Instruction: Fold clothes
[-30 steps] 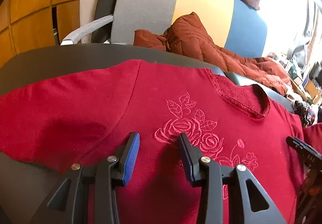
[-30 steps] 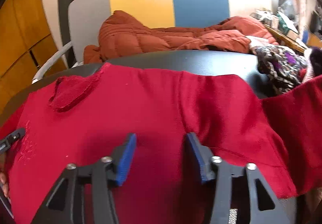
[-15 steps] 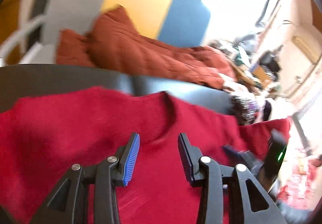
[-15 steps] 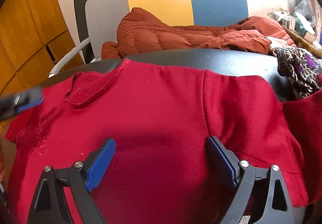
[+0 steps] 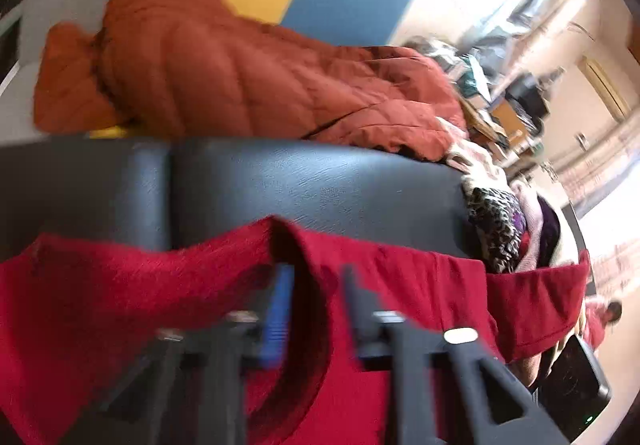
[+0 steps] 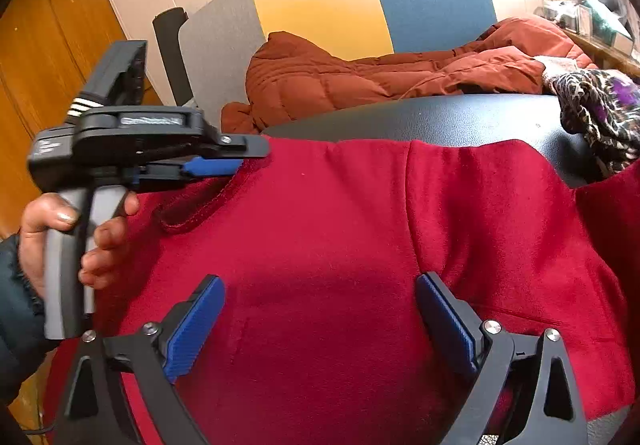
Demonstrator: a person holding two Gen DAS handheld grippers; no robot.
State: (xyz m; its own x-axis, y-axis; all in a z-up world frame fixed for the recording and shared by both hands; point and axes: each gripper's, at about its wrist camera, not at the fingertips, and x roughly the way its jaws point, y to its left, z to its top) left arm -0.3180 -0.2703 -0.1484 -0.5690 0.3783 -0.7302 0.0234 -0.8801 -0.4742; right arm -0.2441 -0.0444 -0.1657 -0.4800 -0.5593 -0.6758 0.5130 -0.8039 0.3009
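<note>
1. Left wrist view, blurred by motion. The red sweater lies spread on a black padded surface, its neckline at the far edge. The left gripper sits right at that neckline; the collar cloth loops around the blue-padded finger. A gap shows between the jaws here, yet whether cloth is pinched I cannot tell from this view. A rust quilted jacket lies on the chair behind, and a patterned garment at the right end.

2. Right wrist view, sharp. The right gripper hovers low over the sweater's body with jaws spread wide and nothing between them. A shoulder seam runs away from the right finger towards the far edge. To the left, a hand holds the left gripper side-on; its jaws look drawn nearly together at the collar rim, probably nipping it, though the contact is not clear.

3. Key relation: the sweater's long axis runs left to right across both views. The left gripper is nearer the neckline, the right gripper nearer the shoulder and sleeve.
</note>
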